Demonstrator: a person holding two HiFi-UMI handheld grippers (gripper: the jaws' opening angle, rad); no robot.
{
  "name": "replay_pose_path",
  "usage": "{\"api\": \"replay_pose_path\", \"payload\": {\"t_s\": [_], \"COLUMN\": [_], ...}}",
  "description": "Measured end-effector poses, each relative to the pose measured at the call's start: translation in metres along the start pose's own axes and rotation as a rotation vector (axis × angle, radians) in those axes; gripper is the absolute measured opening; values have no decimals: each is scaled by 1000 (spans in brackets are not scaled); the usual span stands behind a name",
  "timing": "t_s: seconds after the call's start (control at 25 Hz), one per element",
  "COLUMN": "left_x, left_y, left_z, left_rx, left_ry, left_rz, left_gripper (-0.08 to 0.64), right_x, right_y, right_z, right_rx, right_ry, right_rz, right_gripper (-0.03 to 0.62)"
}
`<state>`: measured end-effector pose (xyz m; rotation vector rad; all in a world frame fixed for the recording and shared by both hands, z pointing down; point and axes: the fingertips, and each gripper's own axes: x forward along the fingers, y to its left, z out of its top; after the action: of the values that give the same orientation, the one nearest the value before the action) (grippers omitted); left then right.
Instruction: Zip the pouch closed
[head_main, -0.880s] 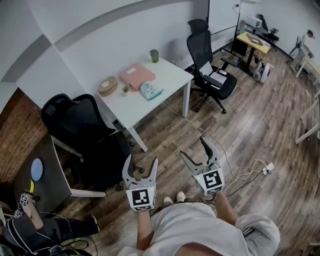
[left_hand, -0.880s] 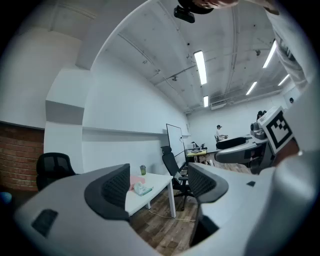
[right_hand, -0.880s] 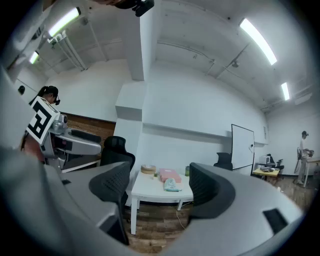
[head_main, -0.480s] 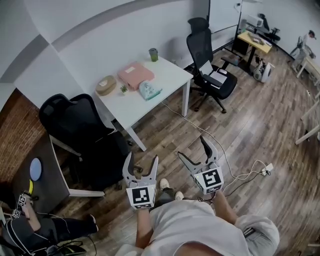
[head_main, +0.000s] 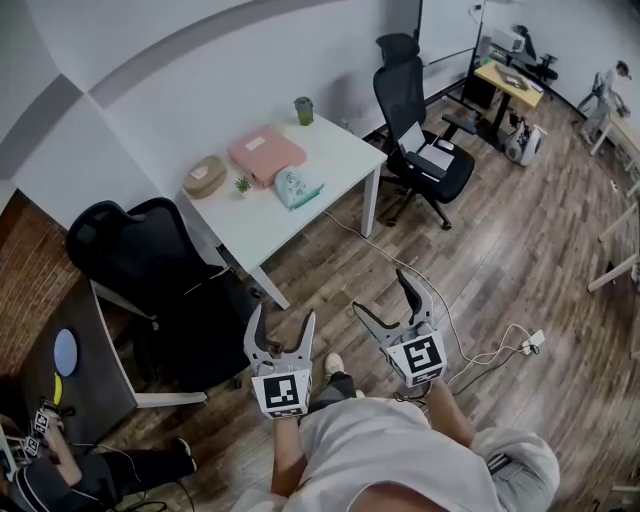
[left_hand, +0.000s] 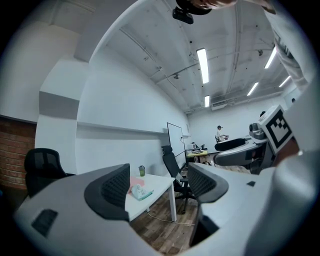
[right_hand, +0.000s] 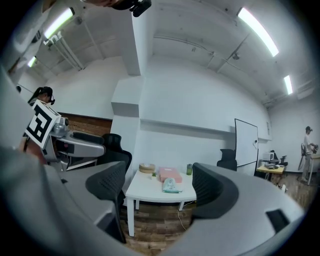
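Note:
The pouch, pale teal with a print, lies on the white table well ahead of me. It also shows small and distant as the pouch in the left gripper view and the pouch in the right gripper view. My left gripper and right gripper hang over the wooden floor, far short of the table. Both point level toward it. The left gripper is open with nothing between its pads, and so is the right gripper.
On the table lie a pink flat case, a round tan basket, a tiny plant and a green cup. Black office chairs stand left and right of it. A white cable runs across the floor.
In the head view the table and chairs have slid slightly up and left, and a shoe now shows between the grippers. Both grippers stay open and empty.

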<state>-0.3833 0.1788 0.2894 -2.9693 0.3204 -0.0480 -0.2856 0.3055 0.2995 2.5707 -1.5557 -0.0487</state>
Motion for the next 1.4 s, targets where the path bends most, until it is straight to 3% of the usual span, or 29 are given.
{"api": "replay_pose_path", "payload": {"t_s": [0.84, 1.4], "left_x": [125, 200], "left_y": [88, 109], "left_z": [-11, -18], "left_rx": [-9, -2], "left_ry": [-27, -44], "left_rz": [-80, -107], "left_gripper": [353, 345], "right_x": [144, 205], "right_y": [-31, -70], "right_z": [-2, -10], "right_rx": [-26, -22], "right_ry": [39, 40], "right_rz": [-50, -81], "right_gripper": [417, 416]}}
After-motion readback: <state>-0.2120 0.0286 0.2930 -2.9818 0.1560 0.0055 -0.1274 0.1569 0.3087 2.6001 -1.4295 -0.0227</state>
